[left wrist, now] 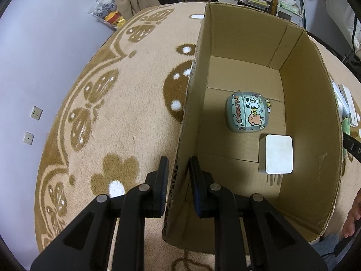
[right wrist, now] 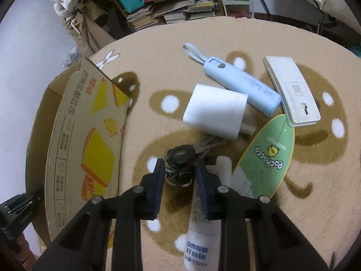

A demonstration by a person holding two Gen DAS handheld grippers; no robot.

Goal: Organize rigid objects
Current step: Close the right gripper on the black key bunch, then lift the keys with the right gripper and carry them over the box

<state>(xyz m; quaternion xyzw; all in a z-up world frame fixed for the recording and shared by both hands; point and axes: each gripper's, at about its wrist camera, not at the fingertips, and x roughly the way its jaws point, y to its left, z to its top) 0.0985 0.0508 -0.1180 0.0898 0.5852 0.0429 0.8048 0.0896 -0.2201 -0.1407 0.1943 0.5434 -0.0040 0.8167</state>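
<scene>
Two grippers | left gripper [left wrist: 178, 180] pinching box wall [left wrist: 191, 103] | right gripper [right wrist: 179, 177] closing around keys [right wrist: 180, 158] | risk: loose keys slip toward 6 o'clock

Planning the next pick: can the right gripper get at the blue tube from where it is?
Probably yes: blue tube lies uncovered beyond the white charger; right gripper is busy around the keys first.

Lit softly from overhead by indoor light, without glare. Deep shade inside the cardboard box [left wrist: 304, 113] along its near-left wall; short, soft shadows beside the white charger [right wrist: 214, 110]. Strong fisheye bending and black vignetting at the corners. Sharp centre, slightly soft shelves [right wrist: 180, 2] at the top.
</scene>
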